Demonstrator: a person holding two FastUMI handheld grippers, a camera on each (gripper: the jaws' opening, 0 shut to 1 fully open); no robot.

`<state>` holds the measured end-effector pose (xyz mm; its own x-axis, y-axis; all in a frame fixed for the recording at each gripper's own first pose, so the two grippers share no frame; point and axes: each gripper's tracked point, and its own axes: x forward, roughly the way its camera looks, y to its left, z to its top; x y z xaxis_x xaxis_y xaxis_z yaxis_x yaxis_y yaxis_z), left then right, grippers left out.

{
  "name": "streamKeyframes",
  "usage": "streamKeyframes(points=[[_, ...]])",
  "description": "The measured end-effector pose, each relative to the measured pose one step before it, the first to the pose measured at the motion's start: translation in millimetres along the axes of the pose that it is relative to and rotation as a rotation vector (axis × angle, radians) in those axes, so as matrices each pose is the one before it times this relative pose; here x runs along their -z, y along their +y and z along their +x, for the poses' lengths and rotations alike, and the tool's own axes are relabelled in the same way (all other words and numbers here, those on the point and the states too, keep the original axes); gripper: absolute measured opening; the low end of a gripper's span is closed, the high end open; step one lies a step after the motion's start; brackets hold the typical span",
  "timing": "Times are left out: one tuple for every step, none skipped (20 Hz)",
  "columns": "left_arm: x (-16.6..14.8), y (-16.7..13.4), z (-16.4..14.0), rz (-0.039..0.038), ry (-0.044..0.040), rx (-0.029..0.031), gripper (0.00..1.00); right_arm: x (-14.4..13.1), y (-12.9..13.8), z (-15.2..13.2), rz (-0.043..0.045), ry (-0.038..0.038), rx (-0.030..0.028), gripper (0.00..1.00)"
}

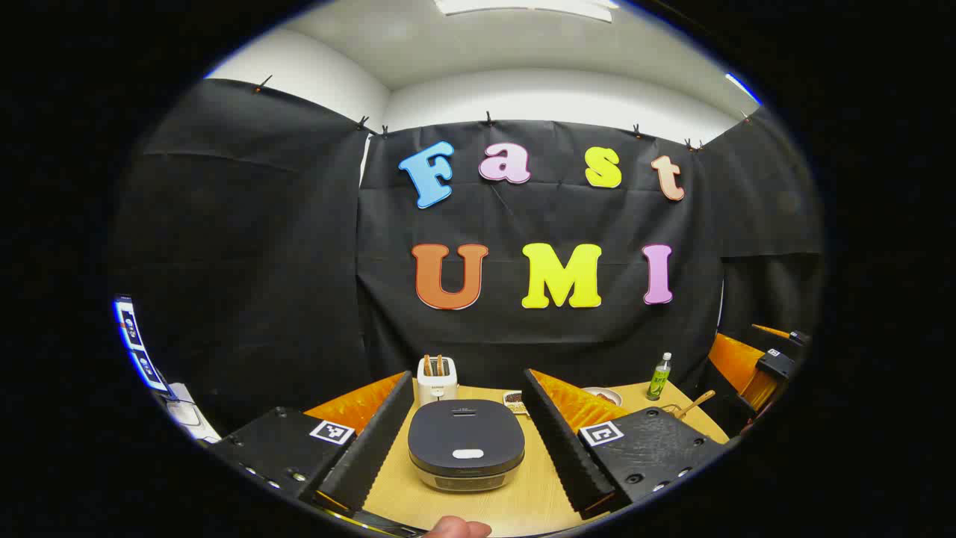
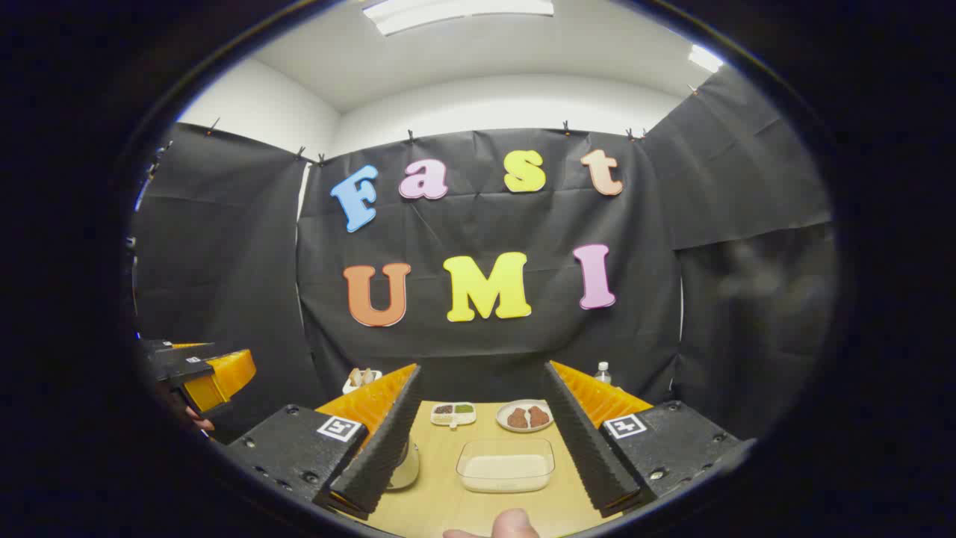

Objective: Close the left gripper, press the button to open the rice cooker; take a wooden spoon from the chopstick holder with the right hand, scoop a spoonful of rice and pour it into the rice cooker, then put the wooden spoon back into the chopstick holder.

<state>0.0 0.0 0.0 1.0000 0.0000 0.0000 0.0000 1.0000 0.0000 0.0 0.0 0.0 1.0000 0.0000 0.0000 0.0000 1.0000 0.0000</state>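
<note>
The rice cooker (image 1: 467,444) sits on the wooden table with its dark lid down and a pale button (image 1: 468,453) near the lid's front edge. My left gripper (image 1: 469,382) is open, its two fingers standing either side of the cooker and apart from it. A wooden spoon handle (image 1: 694,405) pokes up from behind that gripper's right finger; what holds it is hidden. My right gripper (image 2: 483,370) is open and empty above a clear tub of white rice (image 2: 506,465). It also appears at the far right in the left gripper view (image 1: 762,366).
A white toaster-shaped box (image 1: 437,379) with brown pieces sticking up stands behind the cooker. A green bottle (image 1: 659,376) is at the back right. Beyond the rice tub lie a plate of brown food (image 2: 525,415) and a small divided dish (image 2: 452,413).
</note>
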Motion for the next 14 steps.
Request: streamKeyframes(points=[[-0.27, -0.13, -1.23, 0.00241, -0.00297, -0.00077, 0.94, -0.59, -1.09, -0.04, -0.00053, -0.00277, 0.00337, 0.99], [-0.09, -0.35, -0.23, 0.00083, -0.00212, -0.00023, 0.94, -0.83, -1.44, -0.7, -0.00127, -0.00263, 0.00113, 1.0], [-0.09, 0.12, -0.91, 0.00047, -0.00034, -0.00176, 0.94, 0.62, -0.06, -0.92, -0.00174, 0.00018, 0.00127, 1.0], [-0.61, -0.49, -0.89, 0.00199, 0.00006, 0.00027, 0.94, -0.37, 0.15, -1.07, -0.00055, -0.00011, -0.00098, 1.0], [-0.32, 0.73, -0.62, 0.00143, -0.00112, -0.00262, 0.94, 0.09, -0.63, -0.88, -0.00257, -0.0011, -0.00055, 1.0], [1.65, -0.7, -0.92, 0.0001, 0.00142, -0.00077, 0.94, -1.23, -0.56, -0.33, -0.00333, -0.00318, -0.00052, 1.0], [-0.63, -1.13, -1.33, -0.00062, -0.00017, 0.00016, 0.94, -0.53, 0.16, -1.2, -0.00232, -0.0031, -0.0014, 1.0], [0.03, -0.4, -0.66, 0.00074, 0.00097, 0.00143, 0.94, -0.68, -0.28, -1.34, -0.0004, -0.00288, -0.00049, 1.0], [-0.39, -1.07, -1.65, 0.00026, 0.00054, 0.00082, 0.94, 0.77, -0.77, -0.63, -0.00092, -0.00039, -0.0001, 0.99], [0.58, -1.59, -0.77, 0.00011, 0.00104, 0.00069, 0.94, -0.08, -1.25, -1.09, 0.00005, 0.00052, -0.00006, 1.0], [0.99, -0.14, 0.28, -0.00088, 0.0029, -0.00182, 0.94, 0.66, -1.43, -2.59, -0.00052, -0.00095, 0.00185, 0.99], [0.02, -0.66, -1.4, 0.00241, -0.00061, -0.00419, 0.94, -0.87, -1.28, -0.84, -0.00207, -0.00093, 0.00041, 0.99], [-0.19, -0.7, -3.22, 0.0038, -0.00086, -0.00418, 0.94, -0.8, -1.53, -1.12, -0.00788, -0.00012, -0.00058, 1.0], [0.05, -0.69, -1.29, 0.00226, -0.00064, -0.00279, 0.94, -2.48, -3.56, -0.52, -0.00903, -0.00202, 0.00479, 1.0]])
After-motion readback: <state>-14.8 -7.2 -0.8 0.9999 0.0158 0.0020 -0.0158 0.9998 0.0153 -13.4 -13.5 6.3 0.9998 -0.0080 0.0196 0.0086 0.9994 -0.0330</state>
